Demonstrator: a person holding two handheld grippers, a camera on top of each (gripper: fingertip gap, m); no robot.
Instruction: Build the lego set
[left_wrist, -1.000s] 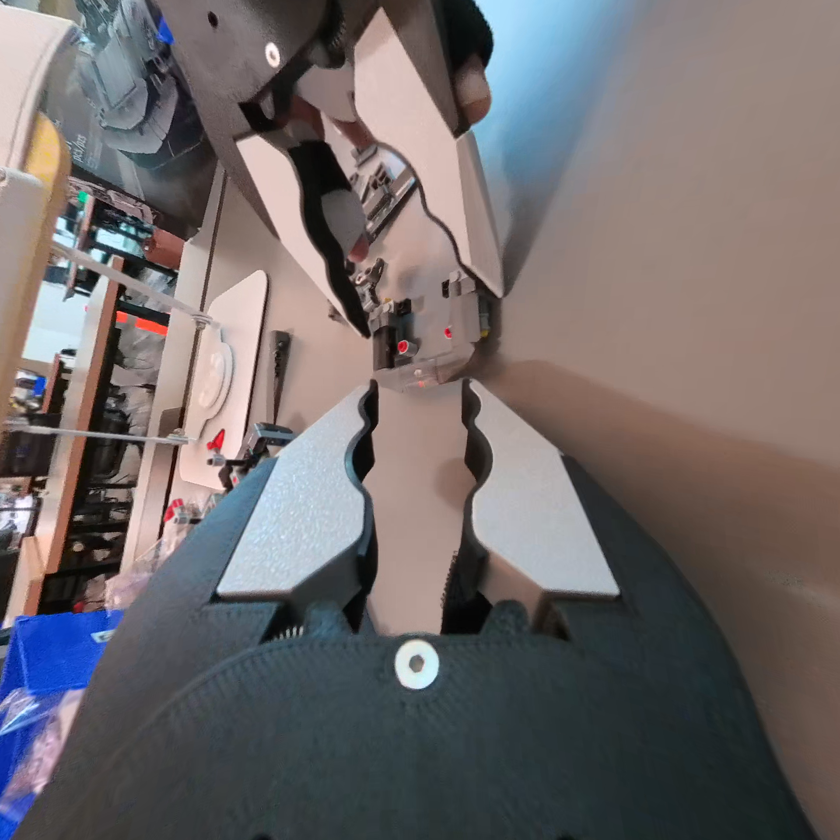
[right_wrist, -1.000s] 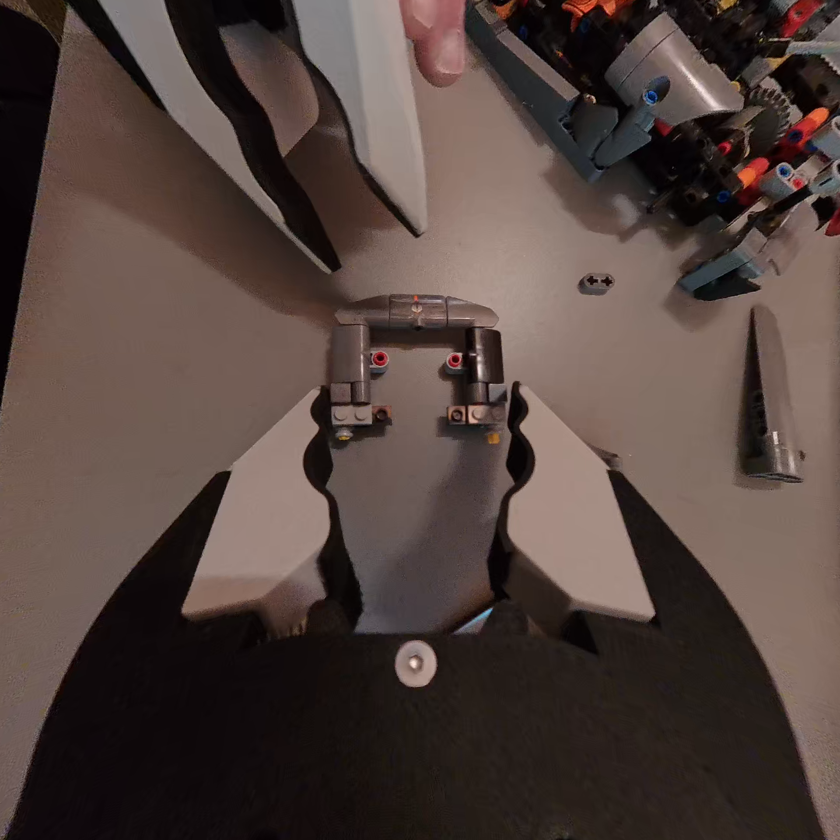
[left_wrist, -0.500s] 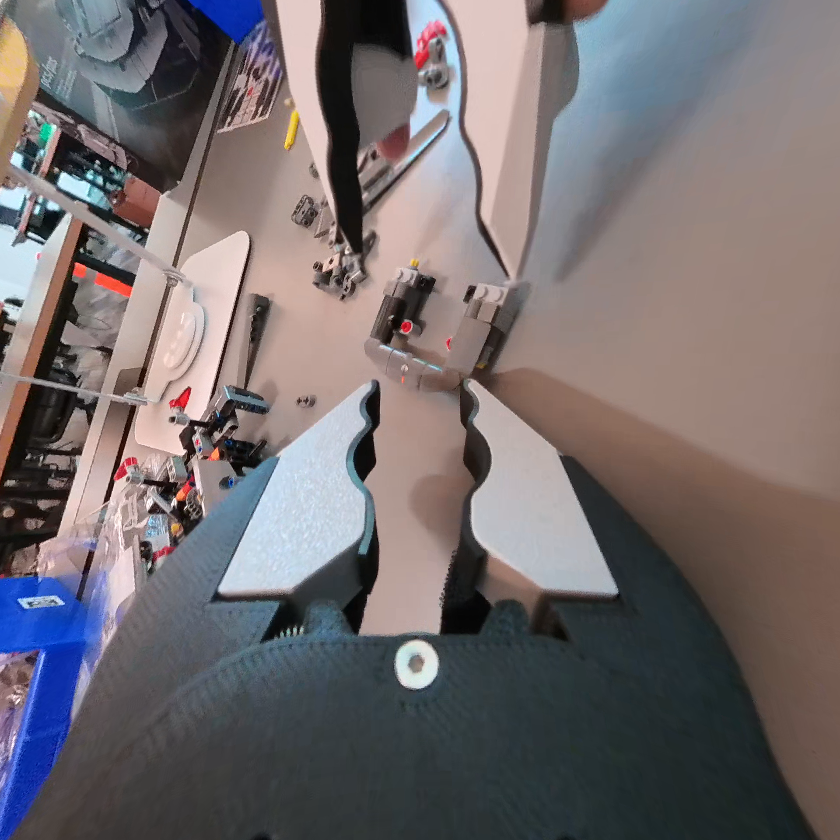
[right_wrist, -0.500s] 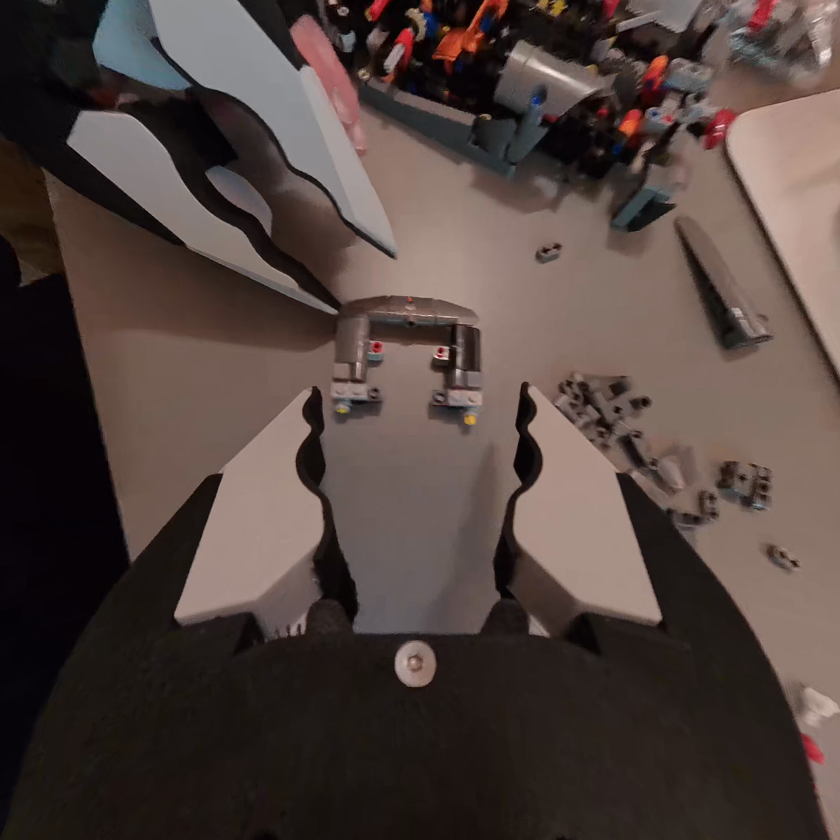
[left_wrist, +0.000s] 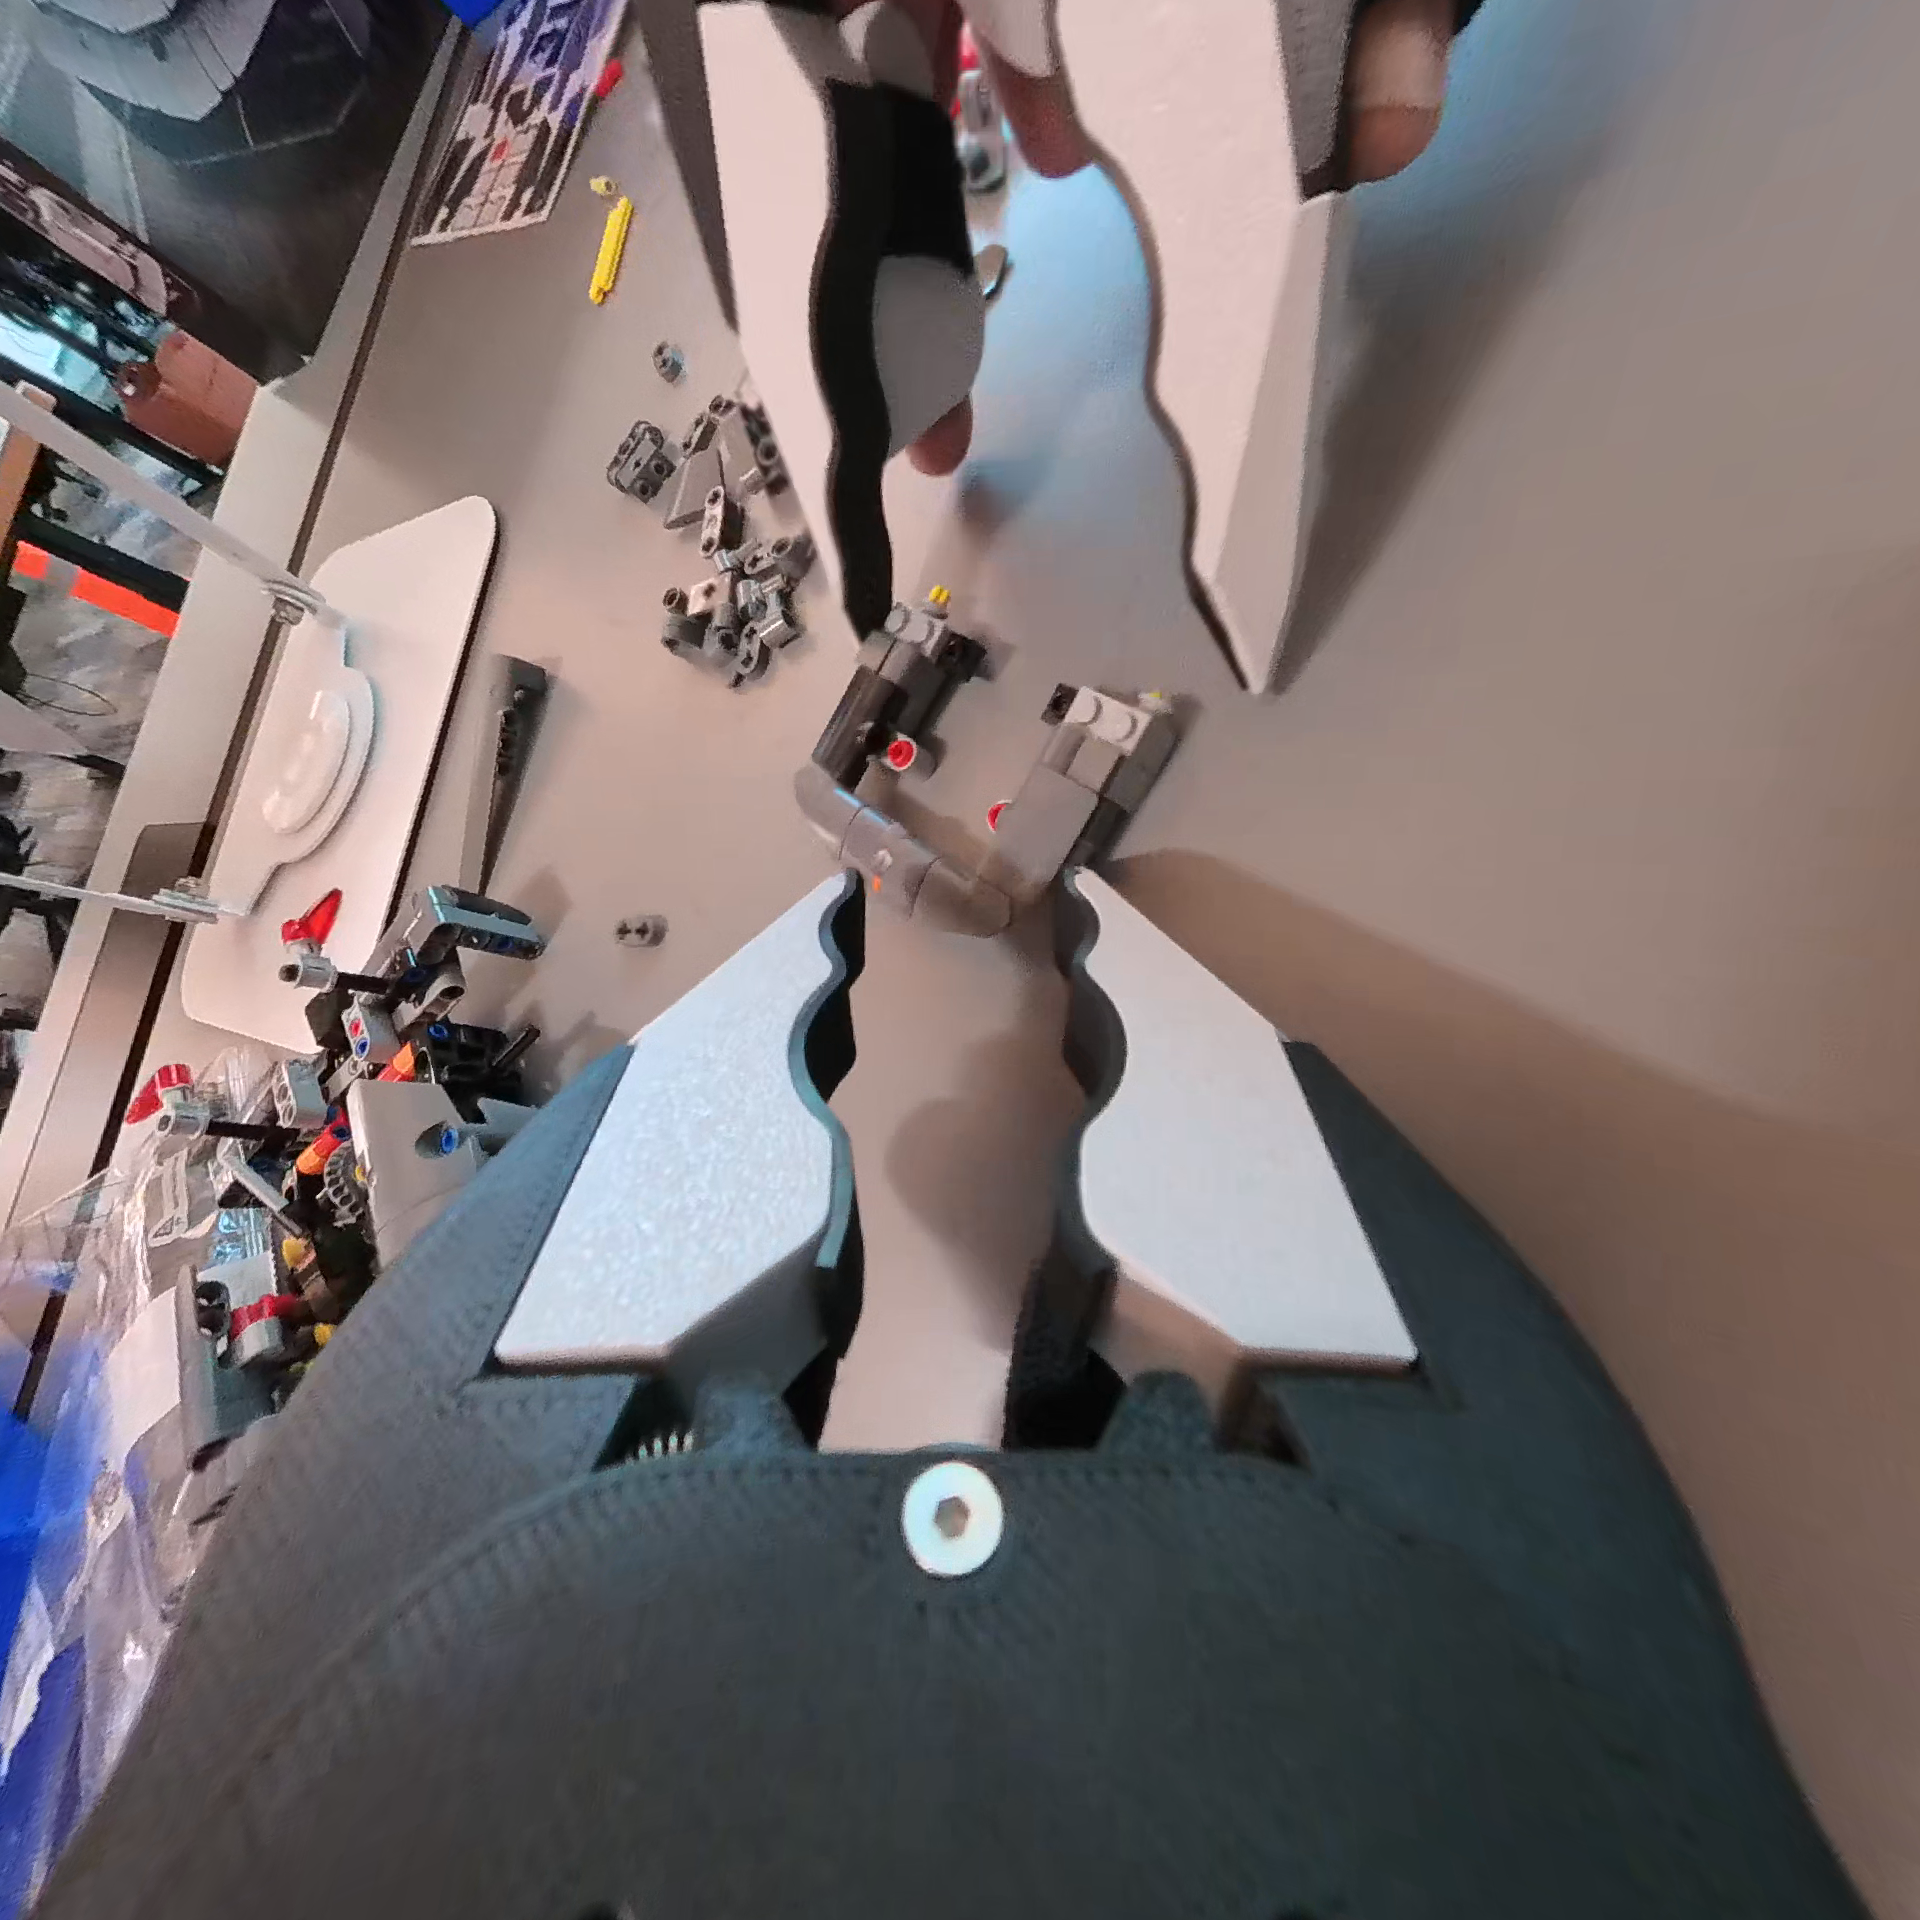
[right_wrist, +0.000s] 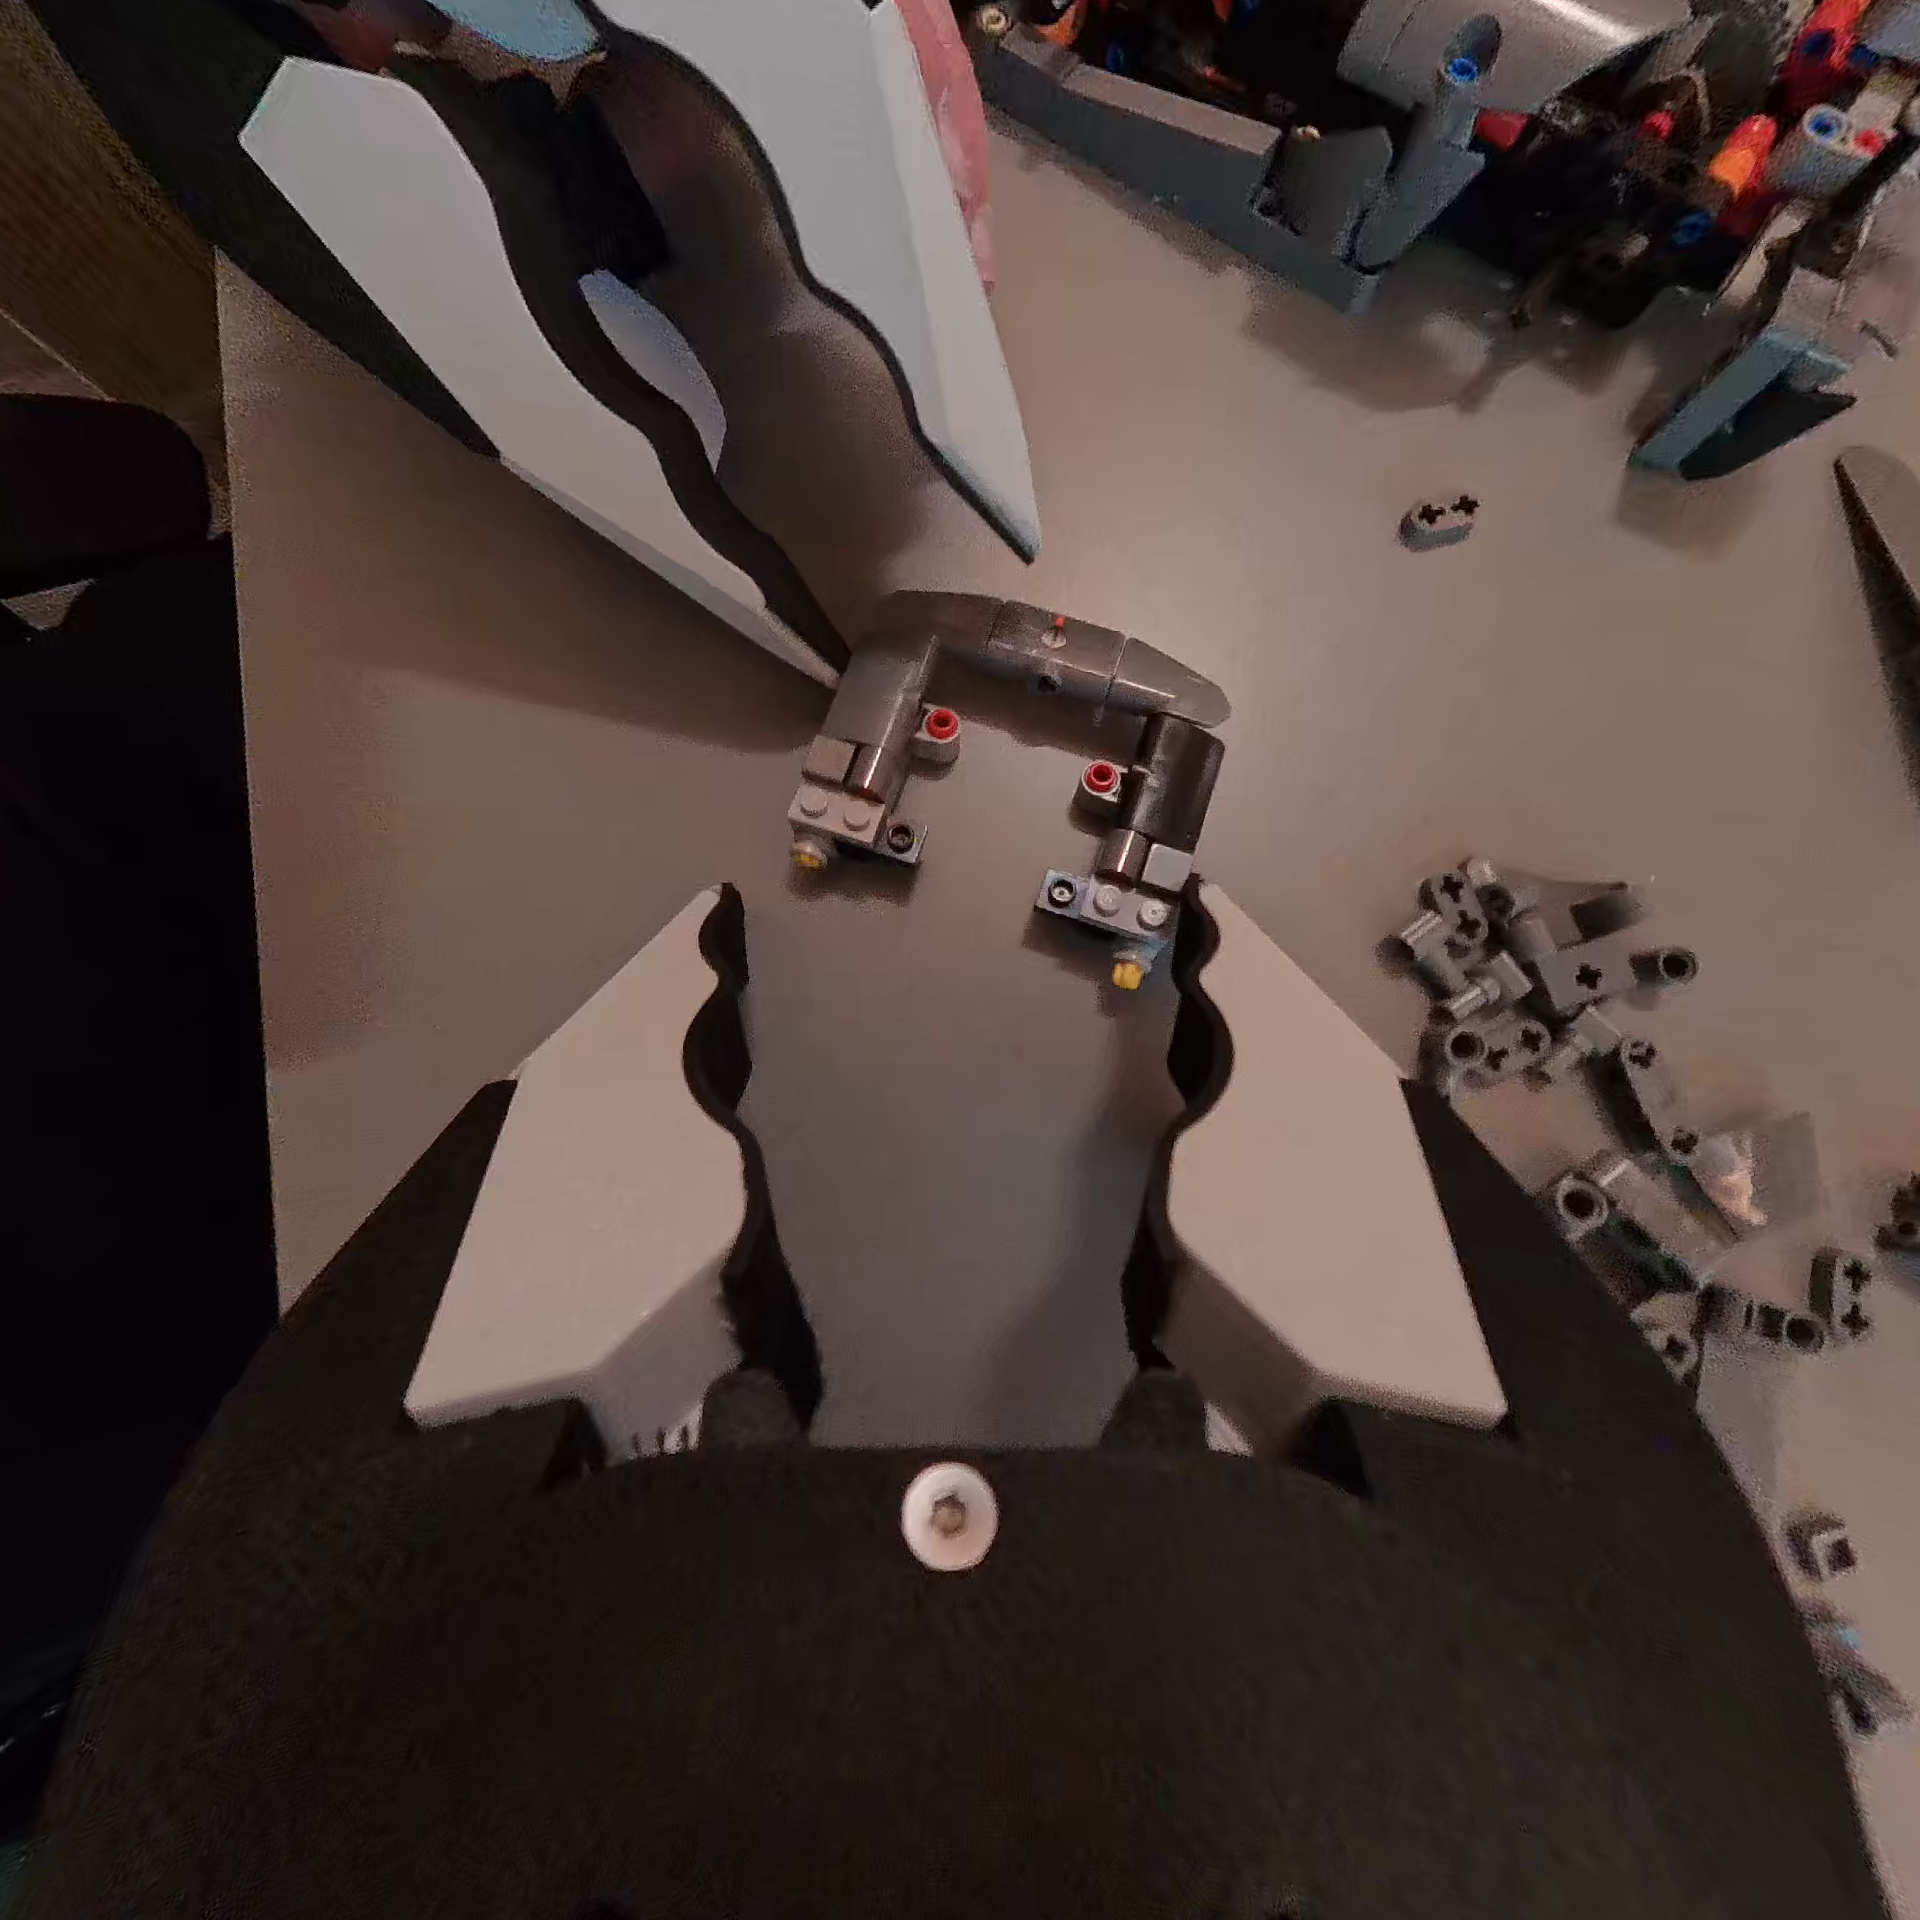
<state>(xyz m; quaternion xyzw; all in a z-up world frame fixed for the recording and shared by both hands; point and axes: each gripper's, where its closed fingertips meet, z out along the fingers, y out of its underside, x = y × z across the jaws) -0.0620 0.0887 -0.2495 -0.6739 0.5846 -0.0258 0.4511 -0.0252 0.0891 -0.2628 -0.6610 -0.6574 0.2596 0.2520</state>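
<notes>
A U-shaped grey brick assembly (left_wrist: 935, 831) with red and yellow studs lies flat on the grey table (left_wrist: 1558, 727). My left gripper (left_wrist: 961, 904) is open, and the assembly's crossbar lies just ahead of its fingertips without being gripped. In the right wrist view the assembly (right_wrist: 1039, 665) lies ahead of my open right gripper (right_wrist: 956, 904). That gripper's right fingertip (right_wrist: 1195, 914) is beside the end of one leg. The left gripper (right_wrist: 914, 582) reaches in from the upper left, one tip at the assembly's corner. The right gripper also shows at the top of the left wrist view (left_wrist: 1049, 623).
A heap of small grey connector pieces (right_wrist: 1538, 1018) lies to the right. A larger, partly built model (right_wrist: 1507, 156) stands at the back. A long dark tapered piece (left_wrist: 509, 748), a small grey link (right_wrist: 1439, 520) and a white tray (left_wrist: 343, 727) are nearby. The table edge (right_wrist: 234, 727) runs at the left. The grippers' ends are close to 5 cm from one another. The small grey link (right_wrist: 1439, 520) is about equally far from each gripper, around 9 cm. It turns up in the left wrist view (left_wrist: 645, 925) as well.
The right gripper's jaws opened wider and it drew back from the assembly's leg ends. The assembly now lies turned a little. Both grippers stayed open; nothing was gripped.
</notes>
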